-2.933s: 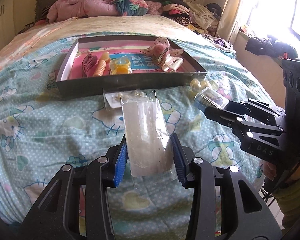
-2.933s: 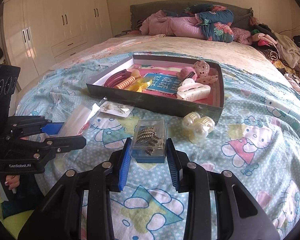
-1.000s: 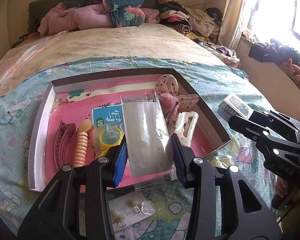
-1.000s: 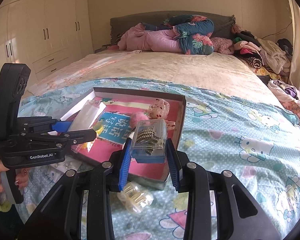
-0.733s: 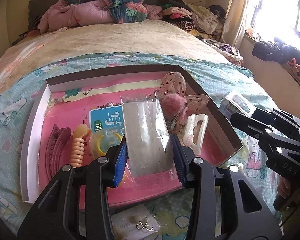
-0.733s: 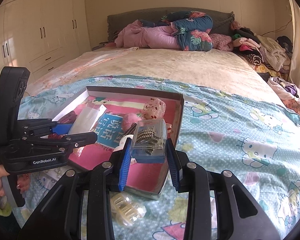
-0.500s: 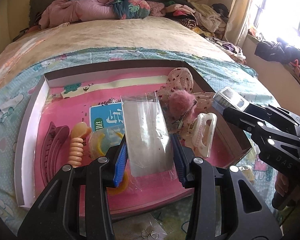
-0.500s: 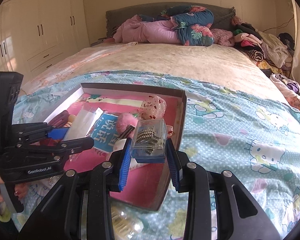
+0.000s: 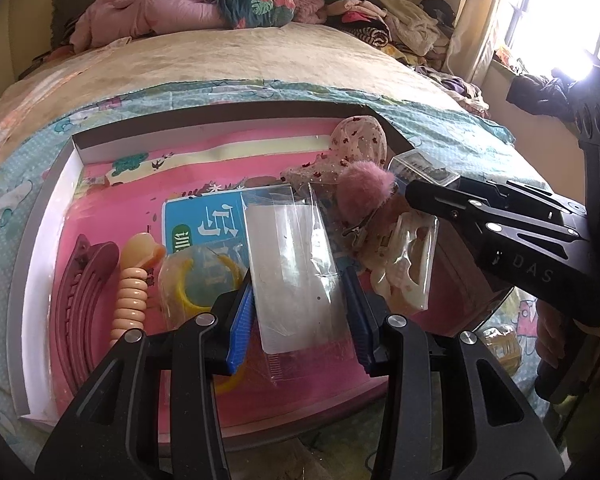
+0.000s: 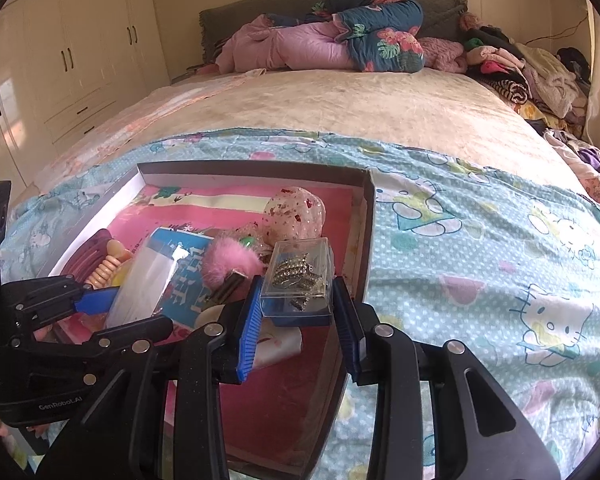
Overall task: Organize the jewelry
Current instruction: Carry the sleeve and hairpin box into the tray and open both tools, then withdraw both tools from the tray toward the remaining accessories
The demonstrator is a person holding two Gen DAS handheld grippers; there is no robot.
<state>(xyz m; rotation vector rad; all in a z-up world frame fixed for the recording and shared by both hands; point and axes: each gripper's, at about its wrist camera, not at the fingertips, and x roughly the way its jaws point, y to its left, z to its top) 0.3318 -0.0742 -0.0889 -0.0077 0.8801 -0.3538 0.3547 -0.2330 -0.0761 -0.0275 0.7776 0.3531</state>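
My left gripper [image 9: 300,296] is shut on a clear plastic packet [image 9: 292,268] and holds it over the pink-lined box [image 9: 40,248] on the bed. The packet also shows in the right wrist view [image 10: 148,280]. My right gripper [image 10: 296,308] is shut on a small clear case of sparkly jewelry [image 10: 298,280], held above the box's right part near its wall [image 10: 366,232]. The case shows in the left wrist view [image 9: 422,168]. In the box lie a maroon hair claw [image 9: 82,280], a peach spiral clip [image 9: 134,280], a yellow ring [image 9: 200,284], a pink pompom clip [image 9: 364,190] and a cream claw clip [image 9: 404,268].
A Hello Kitty blanket [image 10: 500,264] covers the near bed. Pink and floral bedding [image 10: 340,44] is piled at the headboard, clothes [image 10: 540,72] on the right. White wardrobes [image 10: 60,52] stand left. A cream clip [image 9: 500,344] lies outside the box's right wall.
Both grippers have moved forward from the blanket to over the box, each keeping its item. The right gripper with the case has come in over the box's right part.
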